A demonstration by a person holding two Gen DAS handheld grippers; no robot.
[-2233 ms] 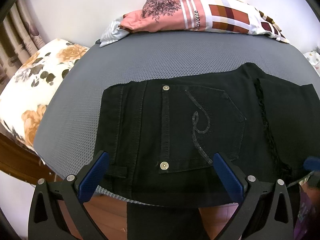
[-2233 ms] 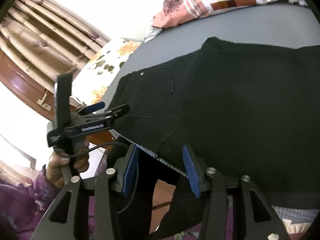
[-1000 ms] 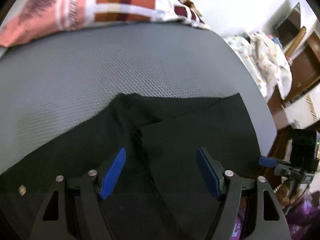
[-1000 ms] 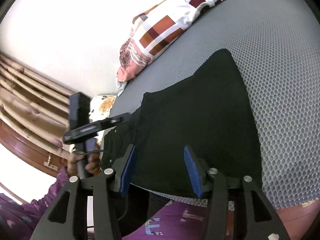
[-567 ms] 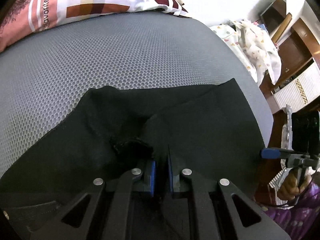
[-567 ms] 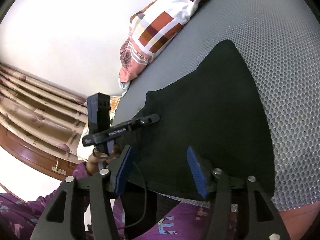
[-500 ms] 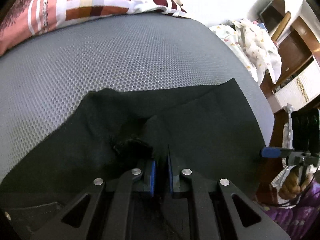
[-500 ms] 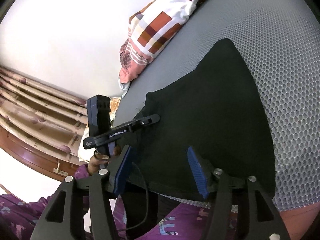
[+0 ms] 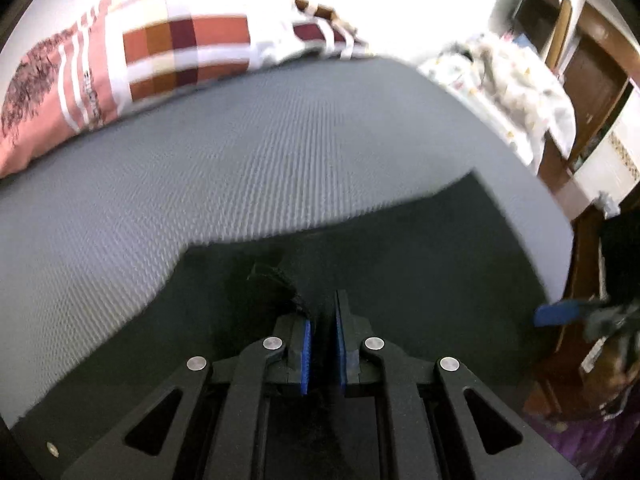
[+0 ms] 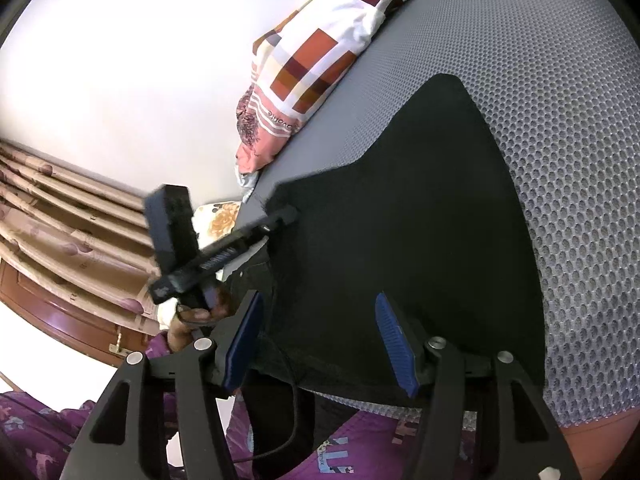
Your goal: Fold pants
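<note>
Black pants (image 9: 420, 264) lie spread on a grey mesh bed surface (image 9: 240, 160). My left gripper (image 9: 322, 320) is shut on a raised pinch of the black pants near their far edge. In the right wrist view the pants (image 10: 420, 220) cover the near part of the bed and hang over its front edge. My right gripper (image 10: 320, 320) is open and empty, its blue pads hovering over the near edge of the pants. The left gripper (image 10: 276, 220) shows there at the left, its tips at the fabric.
A checked and pink pillow (image 9: 140, 52) lies at the far side of the bed, also in the right wrist view (image 10: 312, 64). White bedding (image 9: 512, 76) and wooden furniture (image 9: 596, 64) stand at the right. Curtains (image 10: 60, 208) hang at the left.
My left gripper swung right from the waistband, closed on the pants about half a second ago, and now lifts the pinched fabric. My right gripper stays open at the near edge.
</note>
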